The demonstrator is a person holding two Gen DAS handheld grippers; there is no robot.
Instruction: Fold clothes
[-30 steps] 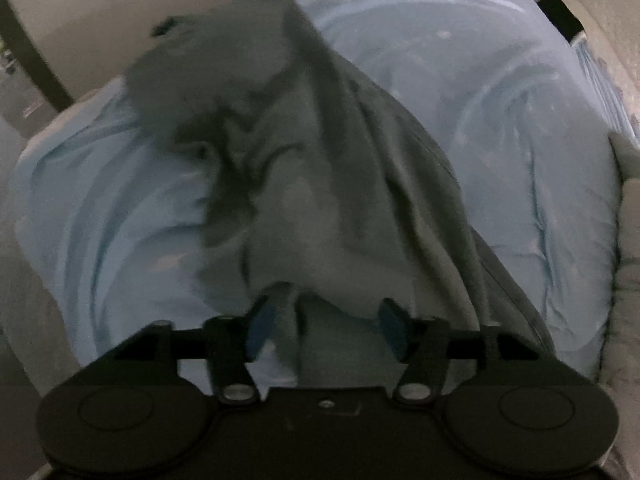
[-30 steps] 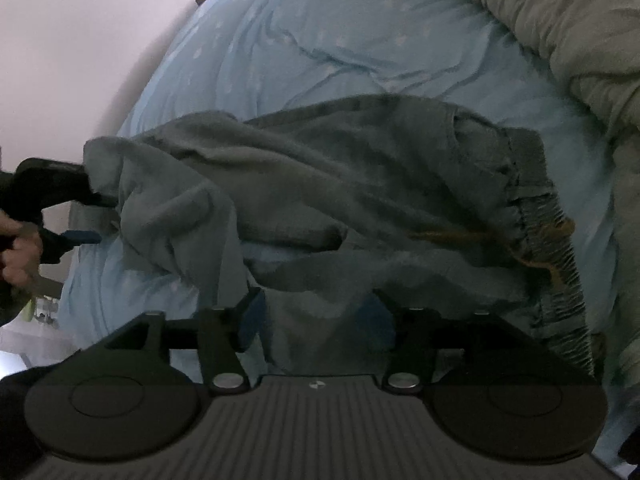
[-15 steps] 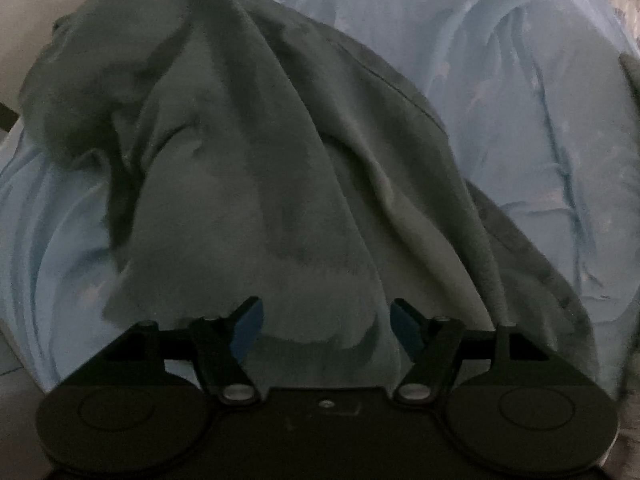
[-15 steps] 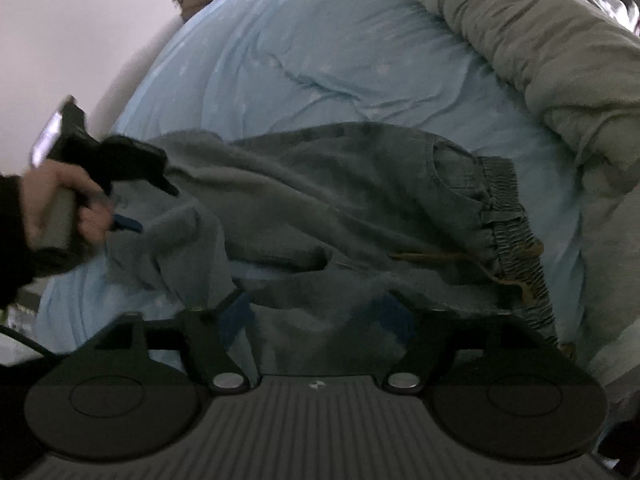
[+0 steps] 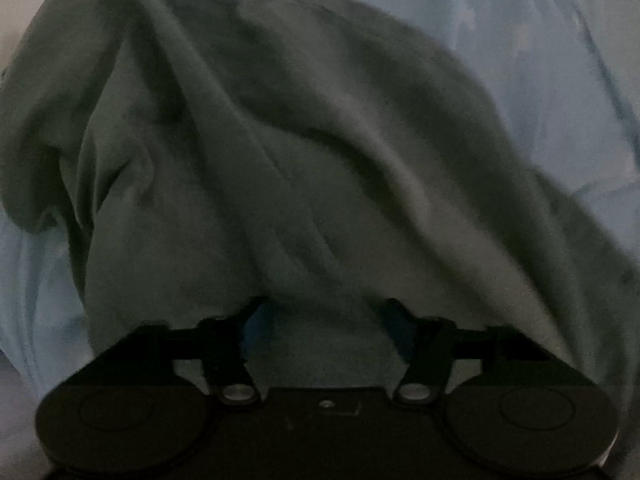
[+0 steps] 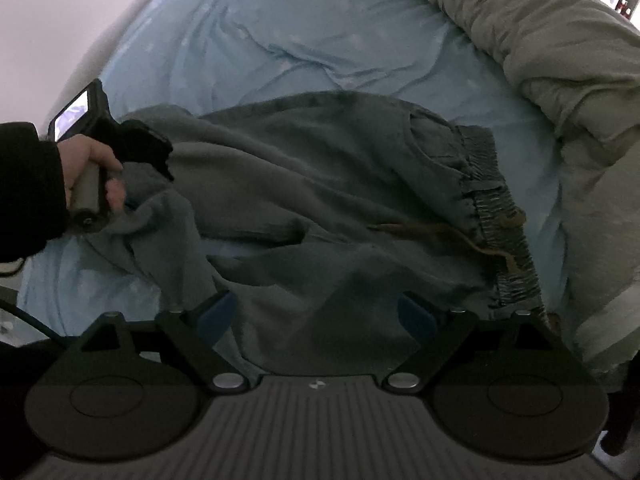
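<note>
Left wrist view: my left gripper hangs low over the grey-green trousers, its blue-padded fingers spread wide, cloth lying between them but not pinched. The trousers fill nearly the whole view, heaped in soft folds on the pale blue bedsheet, which shows at the far right and the left edge.

Right wrist view: my right gripper also stands open, fingers apart over the near edge of the trousers. The elastic waistband with its brown drawstring lies to the right, just beside a grey duvet. At left, my hand holds the other tool at the trouser leg.
</note>
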